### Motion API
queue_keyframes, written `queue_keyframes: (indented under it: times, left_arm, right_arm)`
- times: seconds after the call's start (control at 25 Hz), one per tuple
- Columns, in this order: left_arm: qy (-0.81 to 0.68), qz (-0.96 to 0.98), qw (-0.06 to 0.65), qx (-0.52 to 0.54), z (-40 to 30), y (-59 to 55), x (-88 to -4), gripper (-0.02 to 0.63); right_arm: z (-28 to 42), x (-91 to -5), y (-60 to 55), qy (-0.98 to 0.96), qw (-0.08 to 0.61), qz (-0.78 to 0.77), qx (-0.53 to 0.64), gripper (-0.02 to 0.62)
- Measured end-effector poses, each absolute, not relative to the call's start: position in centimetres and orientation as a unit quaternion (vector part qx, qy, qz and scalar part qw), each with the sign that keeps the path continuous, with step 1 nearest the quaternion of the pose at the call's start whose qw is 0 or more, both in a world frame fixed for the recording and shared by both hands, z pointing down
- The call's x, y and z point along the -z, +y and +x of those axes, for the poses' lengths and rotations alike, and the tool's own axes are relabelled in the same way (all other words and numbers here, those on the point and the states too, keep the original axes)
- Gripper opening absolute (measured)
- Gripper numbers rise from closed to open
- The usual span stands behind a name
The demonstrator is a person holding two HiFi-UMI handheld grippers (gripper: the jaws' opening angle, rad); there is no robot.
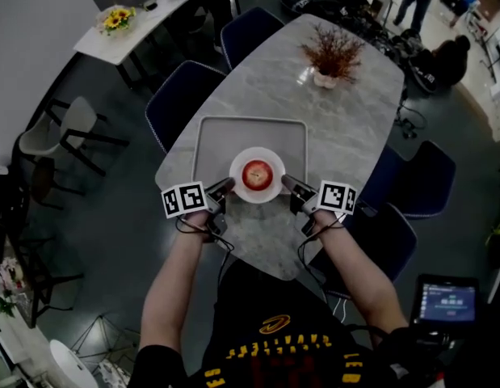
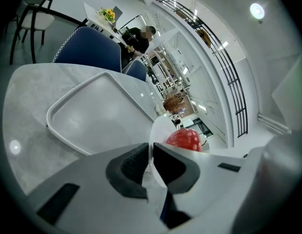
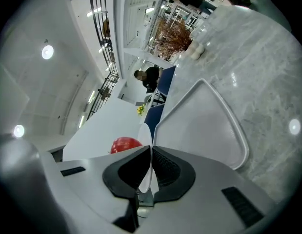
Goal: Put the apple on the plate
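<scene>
A red apple (image 1: 257, 174) lies in the middle of a white plate (image 1: 239, 185). The plate is at the front edge of a grey tray (image 1: 209, 140) on the marble table. My left gripper (image 1: 223, 189) is shut on the plate's left rim, my right gripper (image 1: 292, 186) on its right rim. In the left gripper view the plate's (image 2: 159, 128) thin edge runs between the dark pads, with the apple (image 2: 184, 139) just past them. The right gripper view shows the plate (image 3: 94, 130) edge pinched the same way and the apple (image 3: 124, 144) beyond.
A dried-flower pot (image 1: 331, 55) stands at the table's far end. Blue chairs (image 1: 182, 95) line the left side and more (image 1: 419, 180) the right. The table edge (image 1: 258, 259) is close to the person's body. People stand in the background.
</scene>
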State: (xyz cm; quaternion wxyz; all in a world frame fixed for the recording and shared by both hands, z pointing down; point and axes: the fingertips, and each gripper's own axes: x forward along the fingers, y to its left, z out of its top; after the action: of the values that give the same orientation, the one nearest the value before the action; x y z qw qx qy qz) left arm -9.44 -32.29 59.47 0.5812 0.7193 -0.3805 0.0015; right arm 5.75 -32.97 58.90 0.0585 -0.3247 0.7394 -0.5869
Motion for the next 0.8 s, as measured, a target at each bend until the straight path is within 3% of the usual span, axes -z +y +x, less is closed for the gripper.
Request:
queue_keyframes:
  times: [0.8]
  left_arm:
    - [-0.356,0.694,0.615,-0.114,-11.0,-42.1,-68.1,0.034]
  right_arm:
    - [4.3,-67.5,-41.4,0.670,0.007,-0.407,0.620,0.025]
